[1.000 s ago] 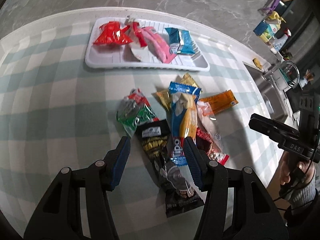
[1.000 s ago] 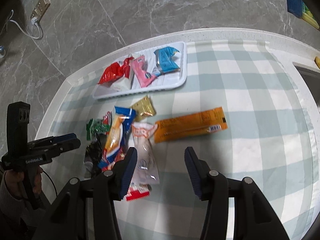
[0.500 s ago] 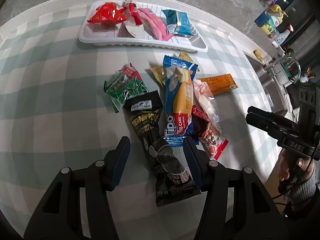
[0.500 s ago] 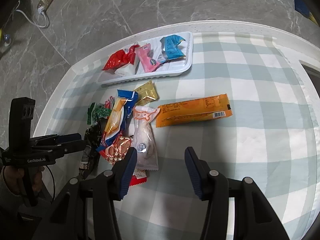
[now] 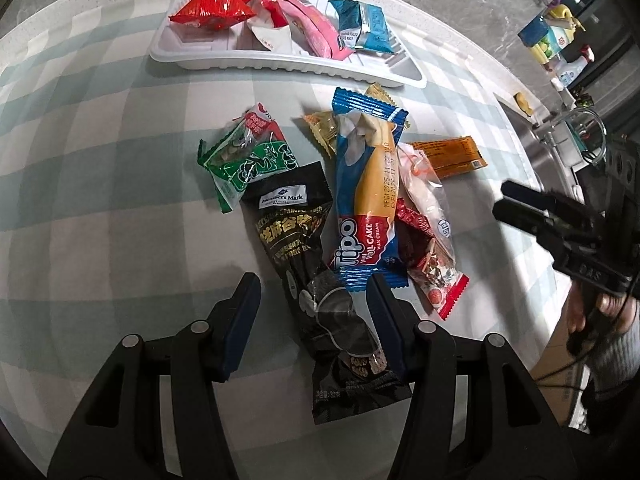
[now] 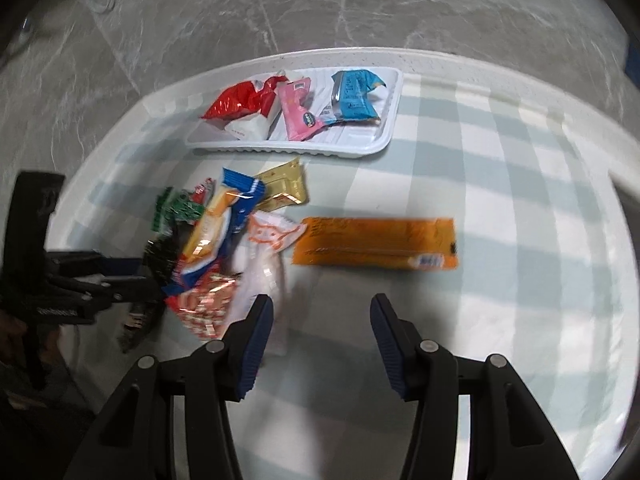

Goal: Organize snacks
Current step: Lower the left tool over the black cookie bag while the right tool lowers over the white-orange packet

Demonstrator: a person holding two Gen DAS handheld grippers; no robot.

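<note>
A white tray [image 5: 280,65] at the far side of the checked table holds red, pink and blue packets. In front of it lies a loose pile: a green packet [image 5: 248,160], a black packet [image 5: 292,224], a blue Tipo roll cake [image 5: 364,200], a gold packet [image 5: 320,130], a clear white packet [image 5: 428,200], a red packet [image 5: 432,276] and an orange bar [image 6: 376,244]. My left gripper [image 5: 314,308] hangs open just over the black packet's near end. My right gripper [image 6: 320,312] is open above bare cloth, between the clear packet [image 6: 264,256] and the orange bar.
A sink [image 5: 560,140] and bottles [image 5: 552,48] sit beyond the table's right edge. A person's hand [image 5: 600,312] holds the right gripper's handle there. The tray [image 6: 360,152] has bare room at its right end. Marble floor surrounds the round table.
The left gripper has sunk toward the pile, and the black packet's end now lies between its fingers. The right gripper has rolled, so its view tilts. Both gaps look unchanged.
</note>
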